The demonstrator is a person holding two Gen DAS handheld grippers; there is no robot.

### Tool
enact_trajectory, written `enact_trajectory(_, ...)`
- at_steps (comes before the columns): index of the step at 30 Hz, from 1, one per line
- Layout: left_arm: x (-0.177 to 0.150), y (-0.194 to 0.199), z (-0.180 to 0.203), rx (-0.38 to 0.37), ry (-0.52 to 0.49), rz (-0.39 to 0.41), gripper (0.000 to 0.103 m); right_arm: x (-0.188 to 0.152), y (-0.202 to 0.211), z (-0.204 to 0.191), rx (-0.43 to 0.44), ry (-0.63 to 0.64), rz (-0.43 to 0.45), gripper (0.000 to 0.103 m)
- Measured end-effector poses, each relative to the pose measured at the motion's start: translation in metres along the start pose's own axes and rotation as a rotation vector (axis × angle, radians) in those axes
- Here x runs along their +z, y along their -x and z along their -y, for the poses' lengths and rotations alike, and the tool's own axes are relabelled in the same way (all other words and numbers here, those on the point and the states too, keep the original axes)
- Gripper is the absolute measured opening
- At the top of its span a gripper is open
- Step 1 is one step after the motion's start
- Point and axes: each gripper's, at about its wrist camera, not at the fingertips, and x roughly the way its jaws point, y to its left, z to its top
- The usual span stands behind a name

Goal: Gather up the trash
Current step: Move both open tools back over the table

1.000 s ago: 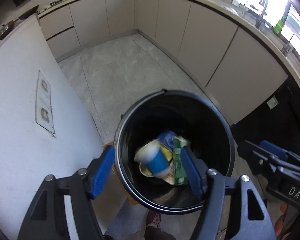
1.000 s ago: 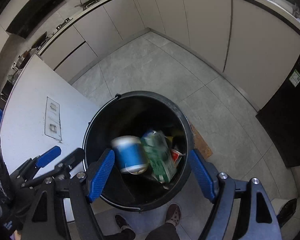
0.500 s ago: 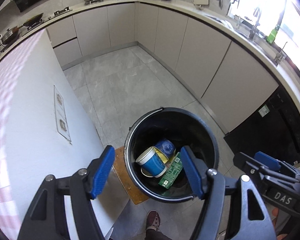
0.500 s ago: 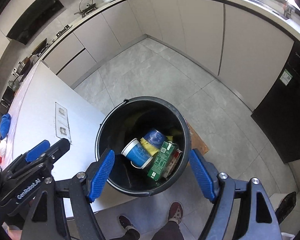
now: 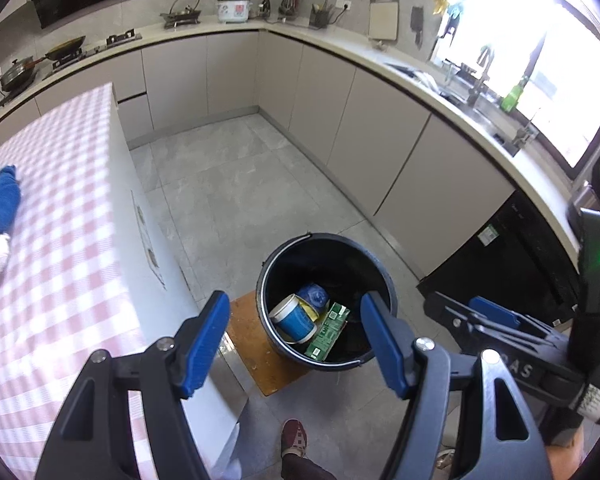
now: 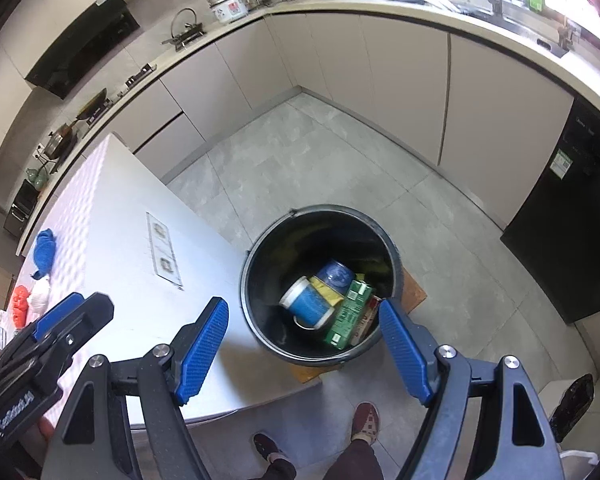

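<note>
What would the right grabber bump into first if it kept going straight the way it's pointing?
Probably the black bucket. The right gripper, open and empty, points down towards the near side of the bucket, where a blue cup and a green carton lie. Depth is hard to judge, so it might hit the near wall.

Both wrist cams look steeply down from well above the floor, fisheye, each framed by its own blue-padded fingers at the bottom edge. Left view sits over the checked table edge and has the black bucket low, right of centre; right gripper intrudes at its right side. Right view looks from further right, bucket near centre, left gripper at its lower left. Shared: bucket and its contents, grey floor, table, corner cabinets, counter, the person's shoes. Neither is close to the bucket.
</note>
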Motion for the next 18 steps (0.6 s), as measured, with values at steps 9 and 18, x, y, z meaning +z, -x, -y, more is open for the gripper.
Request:
enact_trajectory(9,-0.01,0.042,-0.048,0.002,0.041,0.039,0.07,-0.003,0.03,-0.065,0.045,0.051,0.054,0.08)
enact_trajectory(18,-0.032,0.084,-0.137,0.156,0.159,0.1,0.072,-0.018,0.022,-0.162,0.147,0.172,0.043,0.081)
